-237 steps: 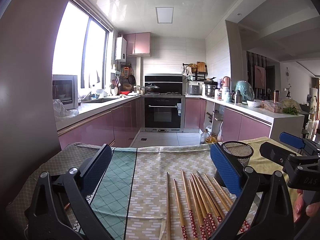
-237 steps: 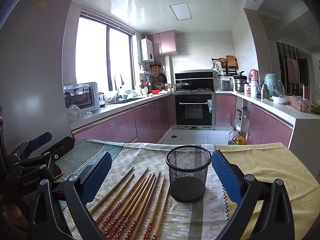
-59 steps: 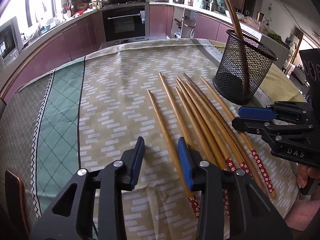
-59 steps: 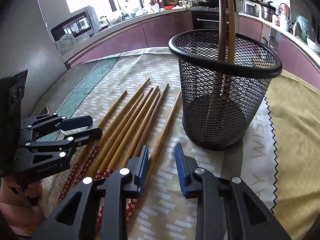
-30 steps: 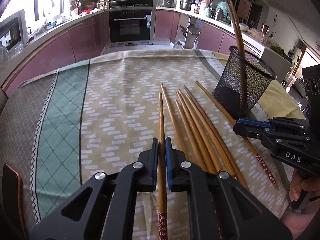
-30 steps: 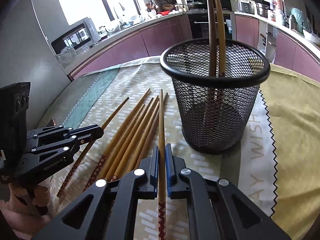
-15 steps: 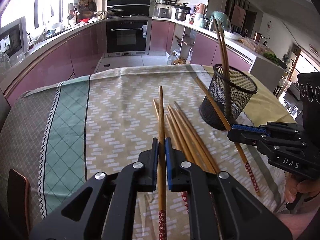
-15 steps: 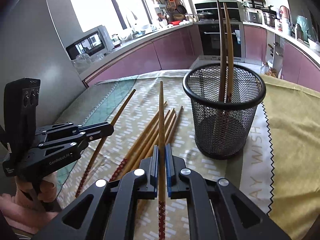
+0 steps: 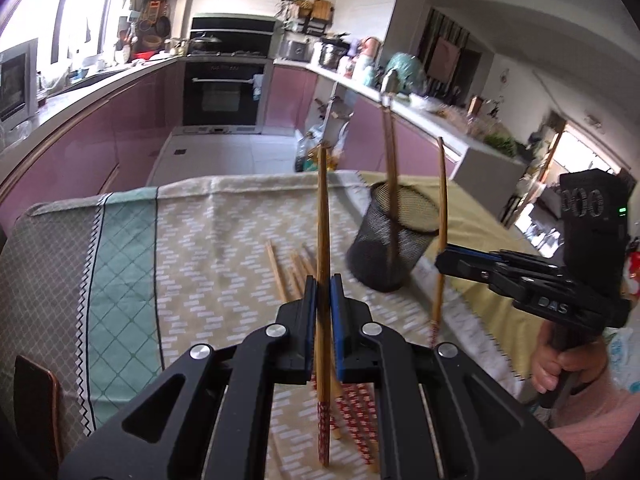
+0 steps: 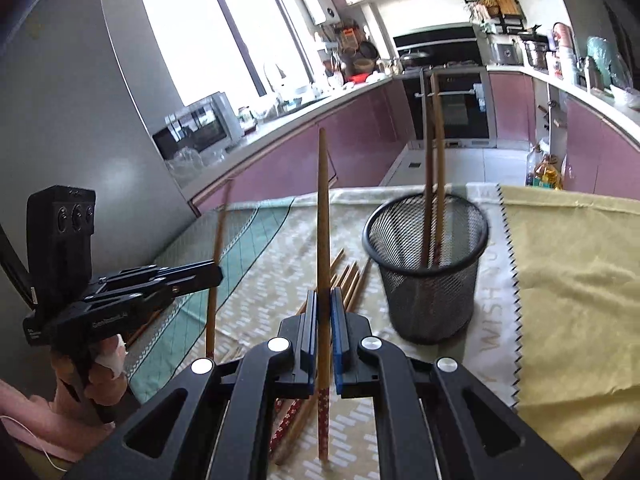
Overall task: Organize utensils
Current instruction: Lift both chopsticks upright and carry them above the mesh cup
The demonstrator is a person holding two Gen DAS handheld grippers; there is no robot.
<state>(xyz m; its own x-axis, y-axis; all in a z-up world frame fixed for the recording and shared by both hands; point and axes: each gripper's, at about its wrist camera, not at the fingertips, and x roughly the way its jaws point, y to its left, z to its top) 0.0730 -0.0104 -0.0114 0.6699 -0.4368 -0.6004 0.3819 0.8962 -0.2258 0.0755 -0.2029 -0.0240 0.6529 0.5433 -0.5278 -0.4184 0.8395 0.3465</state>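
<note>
Cloth-covered table [image 9: 192, 240] — loose chopsticks [image 10: 352, 276], mesh holder [image 10: 430, 280]

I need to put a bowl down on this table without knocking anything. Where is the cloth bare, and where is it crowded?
Bare: the yellow cloth right of the mesh cup, and the green diamond strip left of the loose chopsticks. Crowded: the middle, where those chopsticks lie beside the cup and the left gripper and right gripper each hold one chopstick.

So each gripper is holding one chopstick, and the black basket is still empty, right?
Not quite. The basket isn't empty: the right wrist view shows two chopsticks standing in it. The rest is right: the left gripper and right gripper each hold one chopstick.
</note>
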